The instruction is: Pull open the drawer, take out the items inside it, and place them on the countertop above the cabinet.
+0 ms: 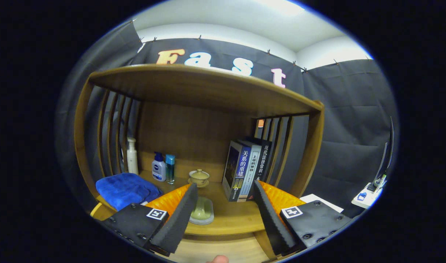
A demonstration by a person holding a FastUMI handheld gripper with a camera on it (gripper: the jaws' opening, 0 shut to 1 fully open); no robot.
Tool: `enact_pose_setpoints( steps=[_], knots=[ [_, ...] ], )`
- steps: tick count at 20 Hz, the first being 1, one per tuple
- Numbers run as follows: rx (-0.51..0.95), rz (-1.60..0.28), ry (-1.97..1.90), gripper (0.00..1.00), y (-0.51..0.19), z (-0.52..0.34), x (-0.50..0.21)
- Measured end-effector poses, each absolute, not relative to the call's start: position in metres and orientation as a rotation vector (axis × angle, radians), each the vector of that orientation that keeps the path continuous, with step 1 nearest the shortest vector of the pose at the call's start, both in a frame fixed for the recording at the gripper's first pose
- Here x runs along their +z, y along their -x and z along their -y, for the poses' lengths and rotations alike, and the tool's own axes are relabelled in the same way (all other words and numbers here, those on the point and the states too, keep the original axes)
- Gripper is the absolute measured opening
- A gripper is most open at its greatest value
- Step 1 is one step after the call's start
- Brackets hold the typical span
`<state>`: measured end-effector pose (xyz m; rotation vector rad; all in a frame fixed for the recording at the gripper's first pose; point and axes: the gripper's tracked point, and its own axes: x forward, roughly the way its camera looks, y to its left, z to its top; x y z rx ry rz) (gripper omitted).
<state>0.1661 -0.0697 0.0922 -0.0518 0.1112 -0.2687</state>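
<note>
My gripper (226, 190) is open, its two fingers spread wide with nothing between them but the wooden countertop (230, 215) beyond. A pale green soap bar in a clear dish (202, 210) lies on the countertop just ahead of the left finger (179, 219). Beneath the counter's front edge a strip of lighter wood (223, 250) shows, the cabinet front or drawer; I cannot tell which. A fingertip (217, 259) of a person pokes in below it.
On the counter stand a blue folded towel (126, 189), a white pump bottle (132, 156), two small bottles (164, 168), a lidded teacup on a saucer (199, 177) and three upright books (245, 168). A wooden shelf (204, 86) spans overhead, with slatted sides.
</note>
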Motion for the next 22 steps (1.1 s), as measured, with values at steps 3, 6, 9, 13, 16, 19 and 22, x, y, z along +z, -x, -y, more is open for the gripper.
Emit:
enact_pose_setpoints(
  steps=[3,6,9,13,16,19,22],
  knots=[
    [-0.264,-0.097,0.046,0.98,-0.144,0.064,0.097],
    [-0.261,-0.056,0.043,0.98,-0.124,0.057,0.103],
    [-0.259,-0.019,0.045,0.98,-0.101,0.054,0.104],
    [-0.225,0.011,0.028,0.98,-0.072,0.044,0.105],
    [-0.202,0.024,0.000,0.98,-0.051,0.038,0.099],
    [-0.198,0.037,0.006,0.98,-0.035,0.032,0.095],
    [-0.176,0.035,0.006,0.98,-0.023,0.021,0.083]
  ],
)
